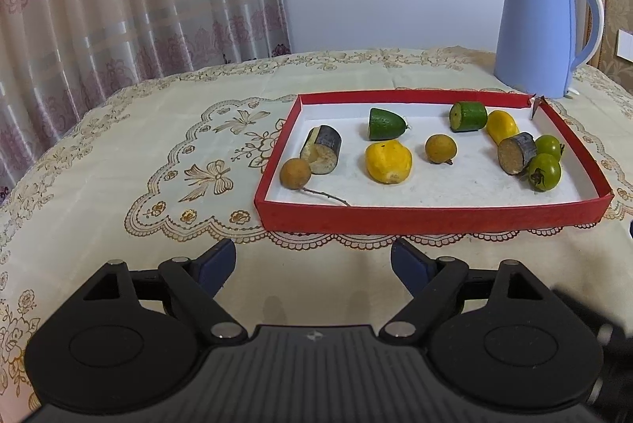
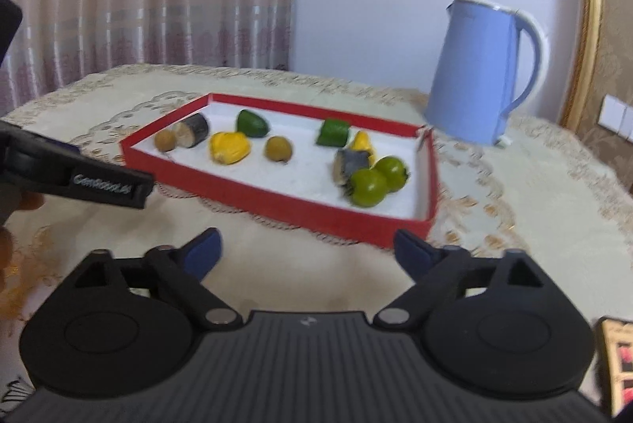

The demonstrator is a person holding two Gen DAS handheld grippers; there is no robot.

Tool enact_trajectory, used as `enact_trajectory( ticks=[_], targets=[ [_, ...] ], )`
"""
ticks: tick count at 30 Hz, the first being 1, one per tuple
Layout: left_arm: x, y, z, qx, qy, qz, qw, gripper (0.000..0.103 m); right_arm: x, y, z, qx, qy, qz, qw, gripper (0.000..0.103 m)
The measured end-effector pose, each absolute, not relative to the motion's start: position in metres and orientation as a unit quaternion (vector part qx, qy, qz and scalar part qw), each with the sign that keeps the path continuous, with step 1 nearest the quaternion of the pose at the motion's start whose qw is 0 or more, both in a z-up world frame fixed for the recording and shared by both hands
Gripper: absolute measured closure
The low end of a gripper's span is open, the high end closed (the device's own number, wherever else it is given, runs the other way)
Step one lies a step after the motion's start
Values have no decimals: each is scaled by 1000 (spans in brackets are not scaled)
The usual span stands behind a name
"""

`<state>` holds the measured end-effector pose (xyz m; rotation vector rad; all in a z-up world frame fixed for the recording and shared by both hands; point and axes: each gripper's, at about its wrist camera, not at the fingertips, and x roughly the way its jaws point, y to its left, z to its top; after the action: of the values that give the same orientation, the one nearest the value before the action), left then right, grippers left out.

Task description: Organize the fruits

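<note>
Curtains and a pale wall back a lace-clothed table (image 1: 158, 146). Ahead of both tongs, well apart, a red tray (image 1: 431, 219) holds all the fruits (image 1: 388, 162). Left tongs (image 1: 312, 265) gape empty; right tongs (image 2: 306, 253) likewise. Beyond the tray stands a kettle (image 1: 542, 27).

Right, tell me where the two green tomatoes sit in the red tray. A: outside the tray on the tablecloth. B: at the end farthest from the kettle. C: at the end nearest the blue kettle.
C: the two green tomatoes lie together inside the red tray at its right end, the end by the blue kettle.
</note>
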<state>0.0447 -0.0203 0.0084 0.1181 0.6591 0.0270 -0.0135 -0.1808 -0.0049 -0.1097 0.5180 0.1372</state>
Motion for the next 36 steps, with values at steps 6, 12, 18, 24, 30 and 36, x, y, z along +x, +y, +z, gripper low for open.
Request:
enact_trajectory(
  ticks=[6,12,18,24,30,36],
  targets=[
    [47,-19,8,50,324,13,945,16,-13,-169,-9,-54,259,94,960,0],
    [45,-18,10,51,320,11,946,11,-9,-155,-20,-105,265,96,954,0],
    [45,-20,9,56,319,13,946,11,-15,-167,-12,-73,243,74,965,21],
    [47,-21,11,55,321,12,945,11,-10,-174,-9,-45,267,108,957,54],
    [47,-21,11,58,321,13,945,11,-9,-159,-18,-64,245,114,961,0],
    [47,-21,13,55,319,11,946,11,4,-150,-29,-85,290,86,949,0]
  ],
)
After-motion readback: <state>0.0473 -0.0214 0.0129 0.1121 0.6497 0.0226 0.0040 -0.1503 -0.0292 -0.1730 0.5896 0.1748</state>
